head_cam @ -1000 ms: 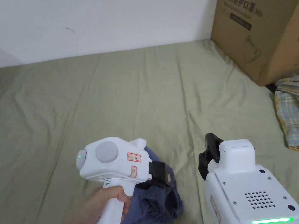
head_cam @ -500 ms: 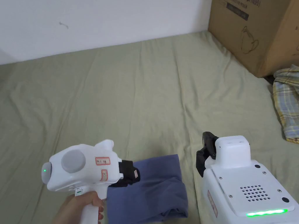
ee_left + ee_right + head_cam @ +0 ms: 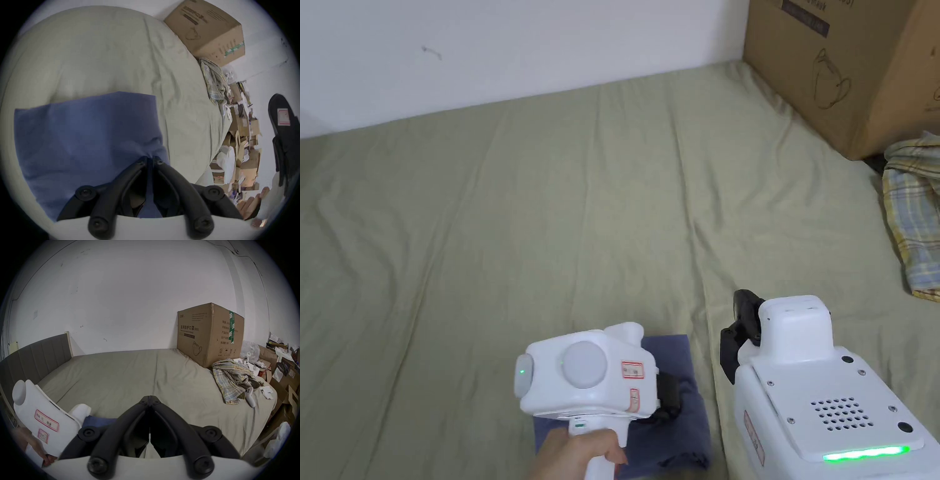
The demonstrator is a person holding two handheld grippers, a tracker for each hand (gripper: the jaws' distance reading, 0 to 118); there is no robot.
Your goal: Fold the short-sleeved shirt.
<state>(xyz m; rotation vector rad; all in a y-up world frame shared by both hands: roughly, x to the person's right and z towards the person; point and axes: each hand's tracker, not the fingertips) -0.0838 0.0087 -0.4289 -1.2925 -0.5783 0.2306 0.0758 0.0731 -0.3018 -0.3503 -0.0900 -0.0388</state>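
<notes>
Swung rightward across the cloth since half a second ago: left gripper [image 3: 150, 158], jaws pinched together on a bunched ridge of the blue short-sleeved shirt [image 3: 84, 134]. Shirt folded into a compact rectangle on the olive bedsheet [image 3: 550, 219], spreading out ahead and left of those jaws, long axis crosswise. Right gripper [image 3: 149, 397] closed on nothing, hovering just right of the shirt's edge, nearer than the brown cardboard box [image 3: 850, 69] and crumpled plaid shirt [image 3: 912, 231].
</notes>
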